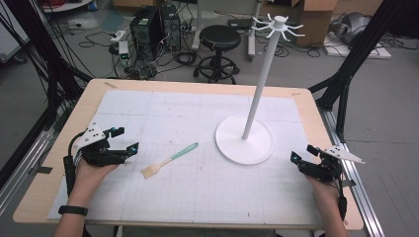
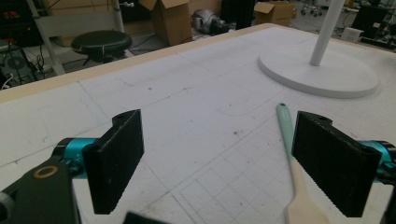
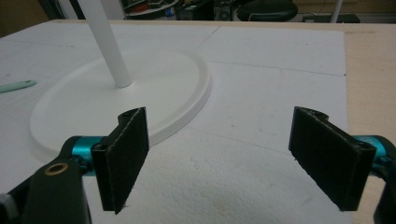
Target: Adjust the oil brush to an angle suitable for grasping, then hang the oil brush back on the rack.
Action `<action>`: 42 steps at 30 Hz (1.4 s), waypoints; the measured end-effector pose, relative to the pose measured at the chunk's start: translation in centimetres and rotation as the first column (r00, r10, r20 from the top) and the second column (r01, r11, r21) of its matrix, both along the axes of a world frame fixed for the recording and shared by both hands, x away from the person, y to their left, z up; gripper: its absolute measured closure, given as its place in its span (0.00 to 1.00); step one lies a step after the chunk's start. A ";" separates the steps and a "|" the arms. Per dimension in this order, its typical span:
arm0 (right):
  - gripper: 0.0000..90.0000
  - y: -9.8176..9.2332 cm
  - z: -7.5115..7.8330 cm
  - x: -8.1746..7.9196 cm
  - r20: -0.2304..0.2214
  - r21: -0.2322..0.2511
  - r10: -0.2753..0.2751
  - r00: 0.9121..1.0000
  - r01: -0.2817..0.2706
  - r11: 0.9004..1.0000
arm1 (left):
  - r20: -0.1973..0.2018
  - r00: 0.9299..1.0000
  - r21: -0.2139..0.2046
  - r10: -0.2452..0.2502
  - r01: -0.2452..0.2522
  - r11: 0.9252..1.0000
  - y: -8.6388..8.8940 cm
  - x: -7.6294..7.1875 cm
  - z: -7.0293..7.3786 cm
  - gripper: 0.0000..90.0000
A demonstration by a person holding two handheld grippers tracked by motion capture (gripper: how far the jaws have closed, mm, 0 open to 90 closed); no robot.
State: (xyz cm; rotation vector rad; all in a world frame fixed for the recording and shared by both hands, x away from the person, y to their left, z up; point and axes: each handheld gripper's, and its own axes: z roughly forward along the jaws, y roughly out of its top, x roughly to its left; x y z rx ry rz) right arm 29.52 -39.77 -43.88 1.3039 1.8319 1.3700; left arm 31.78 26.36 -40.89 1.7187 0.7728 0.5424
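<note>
matt mint plastic brush handle

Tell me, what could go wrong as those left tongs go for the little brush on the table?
1. The brush lies flat on the white mat, so the open left tongs may skid it away rather than pinch it.
2. In the left gripper view its handle runs beside one jaw, not between the two, so closing now would likely miss.
3. The tall white stand is close by; a lifted brush might knock its pole. The right tongs wait open beside its base.
</note>
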 end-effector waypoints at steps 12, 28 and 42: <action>0.22 0.0 0.0 0.0 -0.006 0.007 0.000 1.000 0.000 1.000 | -0.001 1.000 -0.021 0.010 -0.010 1.000 0.5 -0.1 0.2 0.17; 0.22 0.0 0.0 0.0 -0.005 0.008 0.000 1.000 0.001 1.000 | -0.011 1.000 -0.003 -0.024 0.024 1.000 -0.7 -0.2 1.3 0.15; 0.22 0.0 0.0 -0.1 -0.006 0.011 0.002 1.000 -0.002 1.000 | -0.088 0.992 0.000 -0.095 0.095 0.995 -3.5 0.6 1.3 0.15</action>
